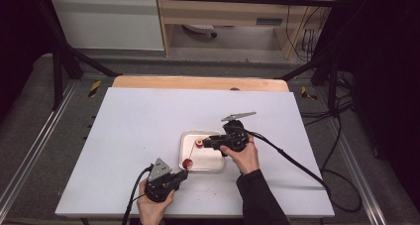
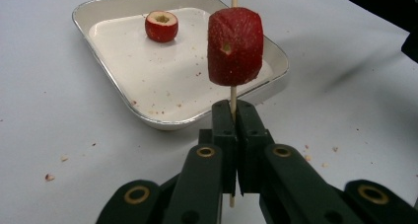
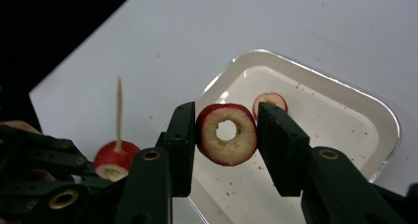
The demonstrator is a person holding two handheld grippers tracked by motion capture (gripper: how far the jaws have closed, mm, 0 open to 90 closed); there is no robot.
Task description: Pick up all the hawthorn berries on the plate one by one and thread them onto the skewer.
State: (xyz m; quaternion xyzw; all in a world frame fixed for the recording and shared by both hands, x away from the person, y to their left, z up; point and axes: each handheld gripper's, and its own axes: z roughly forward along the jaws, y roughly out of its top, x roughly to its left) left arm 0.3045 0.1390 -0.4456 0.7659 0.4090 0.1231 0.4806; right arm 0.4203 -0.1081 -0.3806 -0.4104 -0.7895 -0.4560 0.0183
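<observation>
While the person's 2 forearms reach in from the near edge in the high view, the left gripper (image 1: 183, 174) sits by the near left corner of the white tray (image 1: 218, 167) on the white table (image 1: 133, 131), with a red fruit piece on its skewer (image 1: 187, 163) at its tip, and the right gripper (image 1: 202, 143) hangs over the tray's far side with a cored fruit ring (image 1: 199, 143) at its tip. Seen through the left gripper view, the left gripper (image 2: 235, 110) has its jaws pressed together on the thin wooden skewer (image 2: 232, 94), which stands upright and runs through the red fruit piece (image 2: 234, 46) just above the jaws; behind it, 1 loose fruit piece (image 2: 161, 26) rests inside the tray (image 2: 123, 93), and crumbs dot the table (image 2: 44, 105). From the right gripper view, the right gripper (image 3: 226, 132) clamps the cored fruit ring (image 3: 226, 133) between its jaws, hole facing the camera, above the tray (image 3: 379, 115); the loose fruit piece (image 3: 270, 99) lies behind it, and the skewered piece (image 3: 114, 157) shows at left, well apart.
</observation>
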